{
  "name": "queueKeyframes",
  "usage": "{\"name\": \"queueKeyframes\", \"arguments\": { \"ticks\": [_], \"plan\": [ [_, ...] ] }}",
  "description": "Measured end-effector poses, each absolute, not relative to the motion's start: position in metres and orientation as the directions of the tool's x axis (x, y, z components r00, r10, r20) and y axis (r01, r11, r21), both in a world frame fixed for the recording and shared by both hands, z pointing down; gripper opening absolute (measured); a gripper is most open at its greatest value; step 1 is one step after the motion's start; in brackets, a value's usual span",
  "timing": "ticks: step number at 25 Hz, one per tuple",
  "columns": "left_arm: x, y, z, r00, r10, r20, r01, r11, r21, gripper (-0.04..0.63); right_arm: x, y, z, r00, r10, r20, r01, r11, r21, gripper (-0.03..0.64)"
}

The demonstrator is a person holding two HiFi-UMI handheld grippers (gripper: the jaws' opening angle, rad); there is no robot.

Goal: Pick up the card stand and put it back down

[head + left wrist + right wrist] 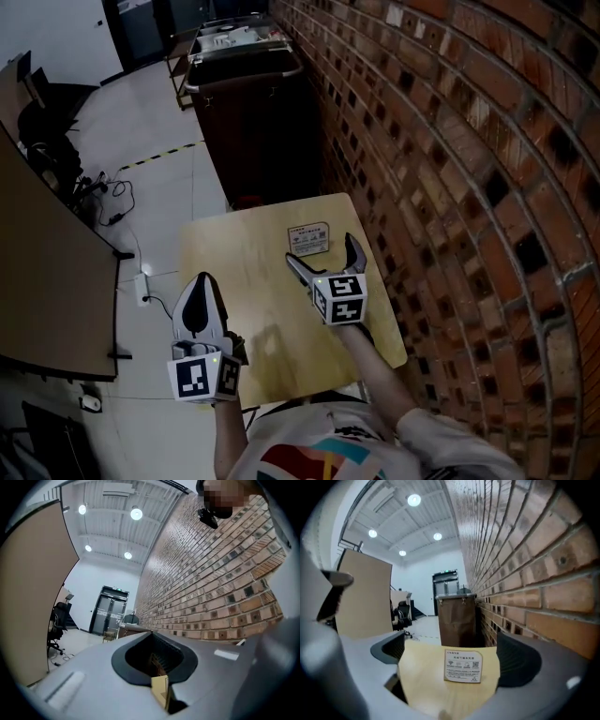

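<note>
One light, stiff card stand [463, 665] sits just ahead of my right gripper [321, 249], fingers spread; I'd pinch its side edges. On my left gripper [201, 305] the fingers are closed, empty.

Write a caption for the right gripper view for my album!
Open right gripper faces the card stand on the wooden table beside a brick wall.

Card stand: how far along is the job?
Done: cannot tell; the card stand stands upright on the table, ungripped, fitting before pickup or after put-down. In hand: nothing; right gripper open, aimed at it, not touching; left gripper shut. Left: if not yet lifted, grip, lift, set down.
</note>
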State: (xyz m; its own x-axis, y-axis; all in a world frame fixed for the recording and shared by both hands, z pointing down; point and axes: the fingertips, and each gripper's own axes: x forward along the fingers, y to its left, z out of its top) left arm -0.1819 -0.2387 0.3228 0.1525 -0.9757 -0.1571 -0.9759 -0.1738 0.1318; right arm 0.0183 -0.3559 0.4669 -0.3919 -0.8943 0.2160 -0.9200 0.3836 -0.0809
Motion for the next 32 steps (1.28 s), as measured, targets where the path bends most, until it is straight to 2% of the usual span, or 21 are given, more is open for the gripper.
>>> {"name": "queueKeyframes", "arguments": {
  "ticks": [5, 11, 19, 23, 28, 32],
  "plan": [
    [-0.195, -0.242, 0.332, 0.132, -0.984, -0.120, -0.979, -0.148, 0.138, 0.005, 0.004, -0.417, 0.552, -0.326, -0.823, 0.464, -0.941, 0.331, -0.074, 0.577],
    [-0.220, -0.250, 0.349, 0.073, -0.995, -0.071, -0.986, -0.083, 0.144, 0.005, 0.017, -0.446, 0.603, -0.219, -0.783, 0.581, -0.974, 0.207, -0.088, 0.577],
    [-0.236, -0.259, 0.366, 0.031, -0.999, -0.027, -0.987, -0.034, 0.158, 0.005, 0.011, -0.463, 0.624, -0.192, -0.776, 0.601, -0.980, 0.184, -0.075, 0.577],
    [-0.238, -0.259, 0.367, 0.025, -0.999, -0.021, -0.988, -0.028, 0.152, 0.005, 0.003, -0.473, 0.624, -0.269, -0.780, 0.566, -0.957, 0.285, -0.062, 0.574],
    [-0.239, -0.260, 0.364, 0.013, -0.999, -0.029, -0.988, -0.018, 0.151, 0.005, 0.005, -0.470, 0.623, -0.265, -0.791, 0.551, -0.958, 0.282, -0.056, 0.574],
    [-0.234, -0.260, 0.358, 0.022, -0.999, -0.043, -0.990, -0.027, 0.140, 0.005, 0.002, -0.457, 0.582, -0.288, -0.839, 0.463, -0.946, 0.325, 0.002, 0.566]
  ]
}}
